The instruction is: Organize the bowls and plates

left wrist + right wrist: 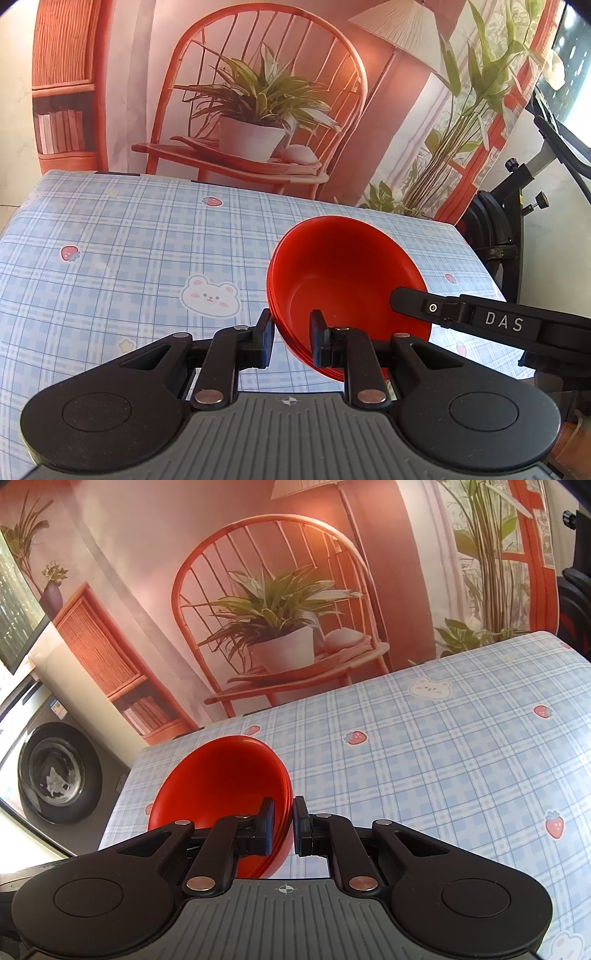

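Observation:
A stack of red bowls (pixel 343 266) hangs tilted over the blue checked tablecloth (pixel 129 240), nested so that several rims show at the edge. My left gripper (pixel 291 325) is shut on the stack's near left rim, one pad inside and one outside. The right gripper (pixel 406 299) reaches in from the right and clamps the opposite rim. In the right wrist view the right gripper (pixel 283 812) is shut on the red bowls (pixel 221 775) at their right rim, above the tablecloth (pixel 443 757). The left gripper is hidden there.
A printed backdrop with a chair and potted plant (pixel 258 122) hangs behind the table's far edge. Black stand hardware (pixel 498 229) stands past the table's right end. A washing machine (pixel 55 775) sits beyond the left end.

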